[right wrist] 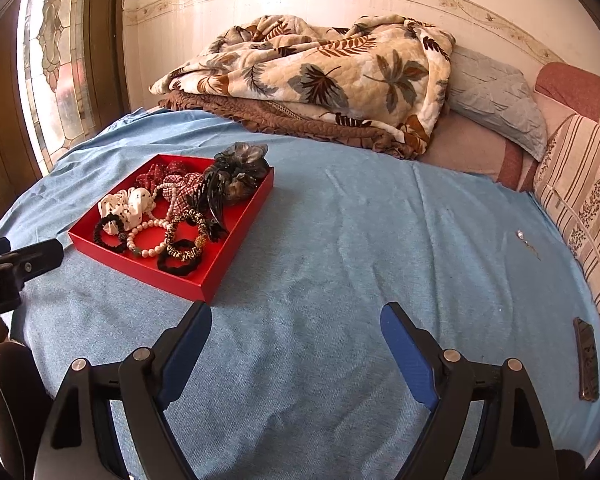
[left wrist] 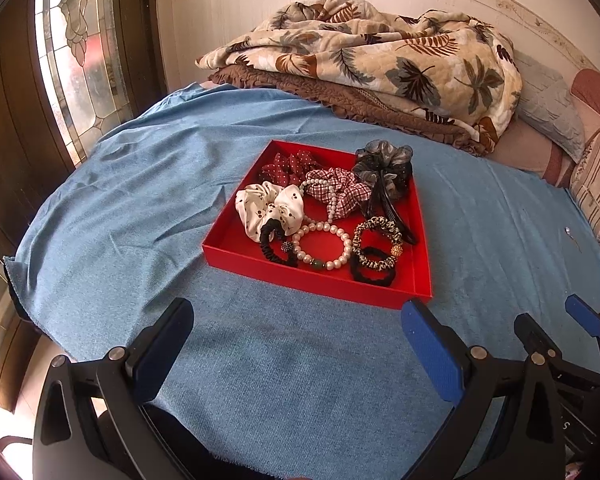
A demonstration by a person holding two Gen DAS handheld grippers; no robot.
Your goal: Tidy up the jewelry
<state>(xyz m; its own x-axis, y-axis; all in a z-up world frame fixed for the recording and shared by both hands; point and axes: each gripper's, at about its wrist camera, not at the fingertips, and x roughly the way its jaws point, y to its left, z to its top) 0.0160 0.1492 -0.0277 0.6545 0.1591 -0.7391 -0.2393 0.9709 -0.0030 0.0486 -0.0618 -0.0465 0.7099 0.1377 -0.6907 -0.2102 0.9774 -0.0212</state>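
Bedding fills the far side: a leaf quilt [right wrist: 324, 76] is heaped against the wall, well behind everything else. A blue cloth [right wrist: 340, 240] is spread over the bed and carries all the task's things. On it a red tray [left wrist: 312, 276] is set, square to the left gripper [left wrist: 300, 344] and just ahead of its fingertips; from the right gripper [right wrist: 296, 344] the same tray is seen up and to the left, its near corner just beyond the left finger.

Inside the tray the hair pieces and jewelry are gathered: a white scrunchie [left wrist: 272, 208], a checked scrunchie [left wrist: 340, 194], a dark hair claw [left wrist: 384, 172] leaning on the far right wall, a pearl bracelet [left wrist: 322, 246] and a leopard band [left wrist: 374, 244] near the front.

One small piece is left outside: an earring [right wrist: 526, 242], lying on the cloth well to the right of the tray, close to the striped pillows [right wrist: 584, 200]. Its thin stem is judged to run away to the right. It is far nearer the right gripper, so that hand is judged the one to fetch it.

Both grippers are held wide apart with nothing between the pads.
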